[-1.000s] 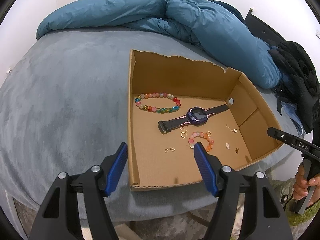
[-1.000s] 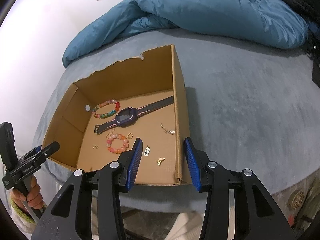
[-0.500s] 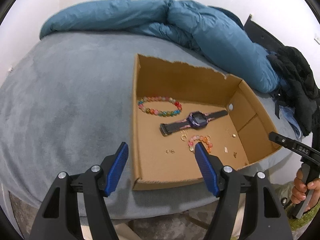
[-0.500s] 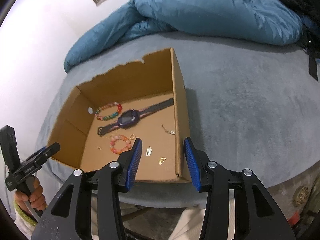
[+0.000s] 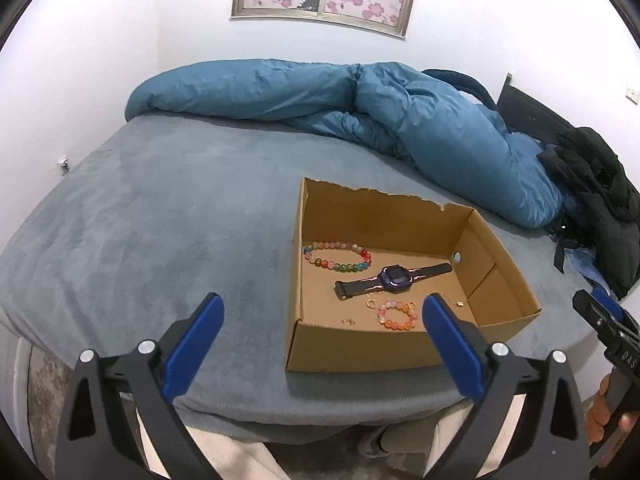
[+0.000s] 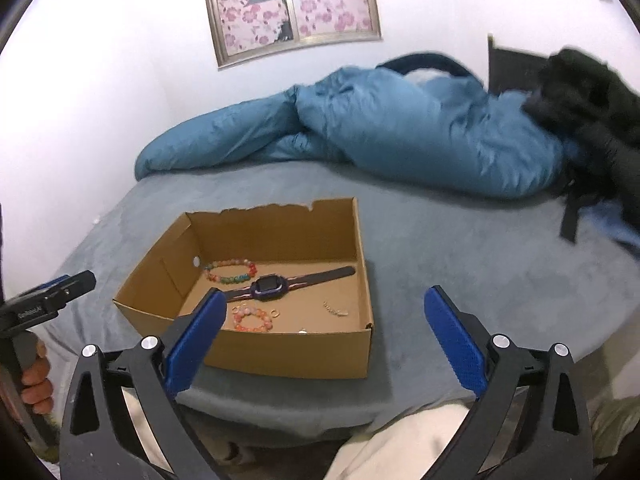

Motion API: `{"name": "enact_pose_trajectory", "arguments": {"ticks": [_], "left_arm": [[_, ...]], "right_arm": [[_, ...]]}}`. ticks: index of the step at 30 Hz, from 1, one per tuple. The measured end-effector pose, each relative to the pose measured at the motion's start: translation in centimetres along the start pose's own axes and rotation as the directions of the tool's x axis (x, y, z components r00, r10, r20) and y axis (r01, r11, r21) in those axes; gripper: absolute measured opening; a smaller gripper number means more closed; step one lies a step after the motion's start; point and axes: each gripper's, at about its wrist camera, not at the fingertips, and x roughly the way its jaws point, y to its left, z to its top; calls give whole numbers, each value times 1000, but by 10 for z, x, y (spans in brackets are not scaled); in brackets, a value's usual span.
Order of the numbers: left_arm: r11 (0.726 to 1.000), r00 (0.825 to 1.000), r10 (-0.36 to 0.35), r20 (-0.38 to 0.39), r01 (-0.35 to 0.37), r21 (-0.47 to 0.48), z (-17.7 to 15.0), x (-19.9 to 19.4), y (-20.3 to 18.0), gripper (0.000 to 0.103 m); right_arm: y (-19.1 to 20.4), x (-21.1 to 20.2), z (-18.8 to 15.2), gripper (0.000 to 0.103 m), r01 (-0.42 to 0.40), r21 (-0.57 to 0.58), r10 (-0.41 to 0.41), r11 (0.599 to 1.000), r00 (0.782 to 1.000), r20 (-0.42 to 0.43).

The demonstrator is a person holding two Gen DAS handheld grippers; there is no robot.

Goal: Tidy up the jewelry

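The left claw [image 5: 322, 330] and right claw [image 6: 324, 330] have just been opened wide; nothing is held between the pads. Both are aimed downward, clear of the bed [image 5: 160, 208]. The bracelets [image 5: 338, 258] and watch [image 5: 394, 279] are contained in the cardboard box [image 5: 360, 354].

I see a matt brown cardboard box [image 5: 404, 354] with a torn, rough back edge on a grey, velvety plush bedspread [image 5: 172, 216]. Glossy glass-like bead bracelet [image 5: 338, 257]; smooth dark plastic-looking watch [image 5: 394, 280]. Quilt [image 5: 360, 108]: blue, slightly sheeny cloth.
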Motion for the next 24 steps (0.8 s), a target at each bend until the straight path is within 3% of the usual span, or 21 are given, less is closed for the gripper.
{"name": "enact_pose_trajectory", "arguments": {"ticks": [4, 10, 18, 20, 24], "left_arm": [[1000, 1000, 24, -2, -24, 11, -5, -6, -8, 97], [997, 997, 72, 31, -73, 12, -7, -15, -13, 97], [986, 987, 160, 29, -161, 40, 0, -18, -18, 97], [983, 984, 179, 17, -179, 42, 2, -16, -17, 97], [985, 985, 165, -47, -163, 52, 3, -8, -16, 97]], "right_arm": [[7, -8, 2, 95, 23, -12, -23, 1000, 1000, 16], [11, -10, 6, 95, 127, -40, -126, 991, 991, 39], [23, -15, 9, 95, 250, -126, -240, 960, 966, 94], [26, -16, 11, 95, 249, -141, -238, 958, 967, 89], [28, -12, 11, 95, 130, -128, -133, 983, 991, -15]]}}
